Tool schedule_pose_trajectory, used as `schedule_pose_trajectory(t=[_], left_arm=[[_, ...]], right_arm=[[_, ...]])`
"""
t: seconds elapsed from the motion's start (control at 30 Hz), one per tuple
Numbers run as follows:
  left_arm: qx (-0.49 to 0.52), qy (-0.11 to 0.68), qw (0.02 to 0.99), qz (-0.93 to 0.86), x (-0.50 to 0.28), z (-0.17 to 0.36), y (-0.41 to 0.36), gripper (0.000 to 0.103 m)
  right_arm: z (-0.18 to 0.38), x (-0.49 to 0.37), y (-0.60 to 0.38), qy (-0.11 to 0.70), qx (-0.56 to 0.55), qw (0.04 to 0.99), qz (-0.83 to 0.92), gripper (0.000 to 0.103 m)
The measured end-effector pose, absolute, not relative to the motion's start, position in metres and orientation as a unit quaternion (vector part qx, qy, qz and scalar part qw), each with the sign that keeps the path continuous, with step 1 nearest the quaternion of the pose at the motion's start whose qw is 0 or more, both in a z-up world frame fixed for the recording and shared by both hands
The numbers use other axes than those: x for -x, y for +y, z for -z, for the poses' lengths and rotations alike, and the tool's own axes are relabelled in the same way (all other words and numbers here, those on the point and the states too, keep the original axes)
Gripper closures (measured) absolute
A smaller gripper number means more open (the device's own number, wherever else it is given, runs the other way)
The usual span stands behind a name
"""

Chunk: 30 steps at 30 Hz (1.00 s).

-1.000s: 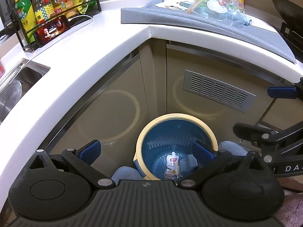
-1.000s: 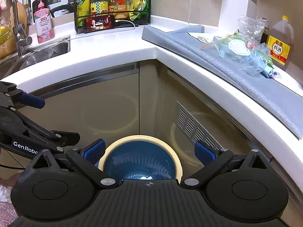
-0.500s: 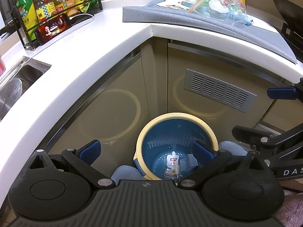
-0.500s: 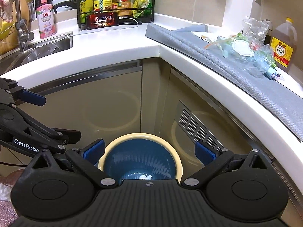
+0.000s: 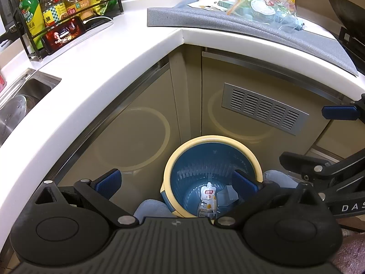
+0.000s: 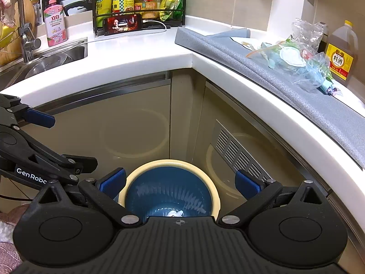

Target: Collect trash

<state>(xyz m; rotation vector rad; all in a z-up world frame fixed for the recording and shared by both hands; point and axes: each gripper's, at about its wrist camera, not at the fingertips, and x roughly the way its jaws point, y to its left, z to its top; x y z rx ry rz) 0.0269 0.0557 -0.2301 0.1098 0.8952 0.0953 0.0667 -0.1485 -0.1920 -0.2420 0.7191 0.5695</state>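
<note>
A blue bin with a cream rim (image 5: 255, 158) (image 6: 141, 172) stands on the floor in the cabinet corner. A white drink pouch (image 5: 208, 197) and other bits lie in its bottom; white scrap (image 6: 174, 213) shows in the right wrist view. A heap of trash in clear plastic (image 5: 264, 9) (image 6: 298, 64) lies on the grey mat (image 5: 296, 36) (image 6: 285, 91) on the counter. My left gripper (image 5: 176, 182) is open and empty above the bin. My right gripper (image 6: 180, 181) is open and empty above the bin.
The white counter (image 6: 136, 59) wraps the corner above the bin. A rack of bottles (image 6: 136, 0) with a phone (image 6: 122, 24) stands at the back. A sink (image 6: 45, 59) is at the left. A cooking wine bottle (image 6: 341, 50) stands behind the trash.
Both grippers have risen a little and tilted up, so the counter and trash heap sit lower in view. Both stay open and empty.
</note>
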Motion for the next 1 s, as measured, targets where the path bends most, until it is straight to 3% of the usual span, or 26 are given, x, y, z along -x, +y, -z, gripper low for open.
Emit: schedule_pose_trajectory(t=[1.0], left_arm=[[-0.053, 0.436, 0.897, -0.045, -0.0275, 0.2329, 0.0549, 0.0]], right_arm=[[0.1974, -0.0699, -0.1507, 0.355, 0.113, 0.887, -0.273, 0.001]])
